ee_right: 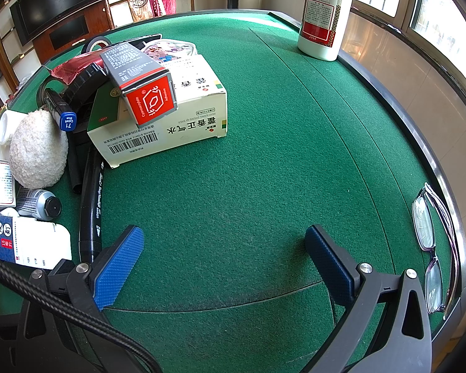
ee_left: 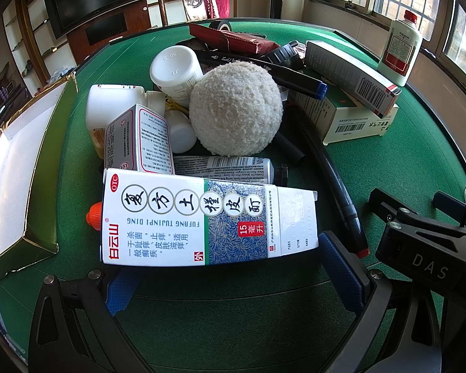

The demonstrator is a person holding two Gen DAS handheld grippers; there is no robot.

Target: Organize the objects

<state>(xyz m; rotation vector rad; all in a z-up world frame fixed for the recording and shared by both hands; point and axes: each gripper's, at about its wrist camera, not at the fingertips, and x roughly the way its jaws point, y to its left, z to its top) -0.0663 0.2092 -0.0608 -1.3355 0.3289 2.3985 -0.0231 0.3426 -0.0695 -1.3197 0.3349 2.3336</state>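
We hold the left hand-held gripper point(ee_left: 230, 267) low over the green bench point(ee_right: 264, 171), its blue pads point(ee_left: 341, 273) spread wide around the white OTC medicine box point(ee_left: 202, 217); whether the pads press the box, we cannot tell from this angle. The box lies flat at the near edge of a heap. Our right hand-held gripper point(ee_right: 223, 261) hovers level over bare felt, jaws wide apart and holding nothing.

In the heap we count one fuzzy white ball point(ee_left: 236, 108), three white plastic bottles point(ee_left: 175, 71), one silver tube point(ee_left: 223, 166), two markers point(ee_left: 335, 186) and four medicine boxes in all, the grey red-ended box point(ee_right: 139, 84) resting on the large cream box point(ee_right: 171, 130). One white liquor bottle point(ee_right: 321, 15) stands apart at the far edge. One pair of glasses point(ee_right: 428, 242) lies by the right rim.
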